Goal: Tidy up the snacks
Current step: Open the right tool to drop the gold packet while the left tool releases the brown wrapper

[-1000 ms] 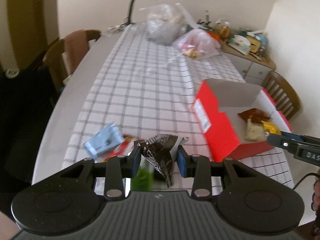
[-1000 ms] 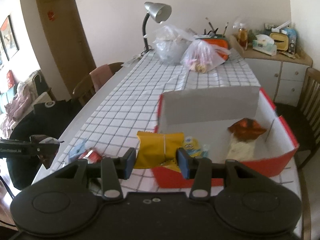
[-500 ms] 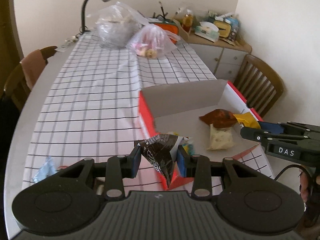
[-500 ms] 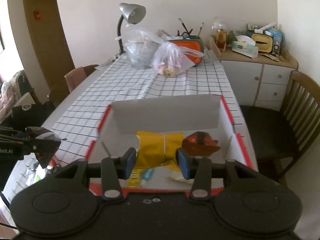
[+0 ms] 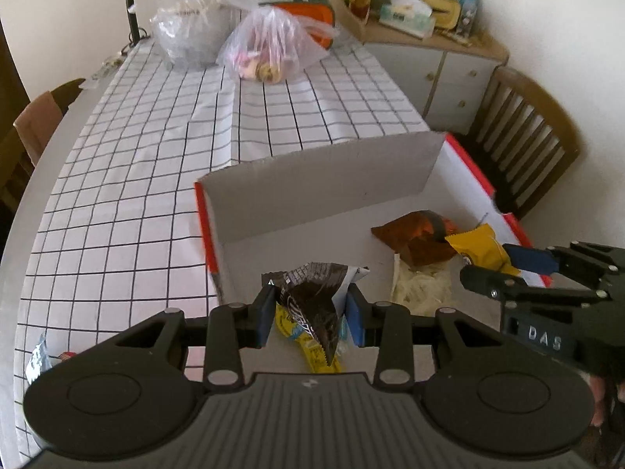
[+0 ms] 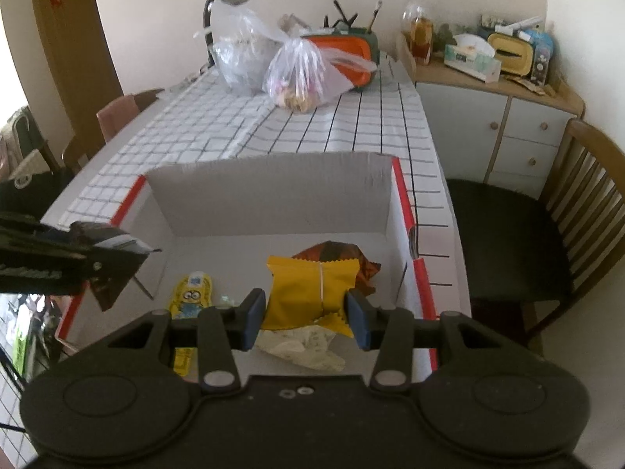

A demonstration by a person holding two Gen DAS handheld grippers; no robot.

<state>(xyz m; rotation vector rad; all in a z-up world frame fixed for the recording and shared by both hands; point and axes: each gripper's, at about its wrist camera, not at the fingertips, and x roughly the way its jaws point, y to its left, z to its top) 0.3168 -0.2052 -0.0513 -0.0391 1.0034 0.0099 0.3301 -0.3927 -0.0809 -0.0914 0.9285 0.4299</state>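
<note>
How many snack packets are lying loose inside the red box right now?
3: a brown packet toward the back, a pale packet under the right gripper, a yellow cartoon packet left. Others may be hidden.

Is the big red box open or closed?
Open. The red box has no lid over it, so snacks show inside: a minion packet, a brown packet and a pale packet.
</note>
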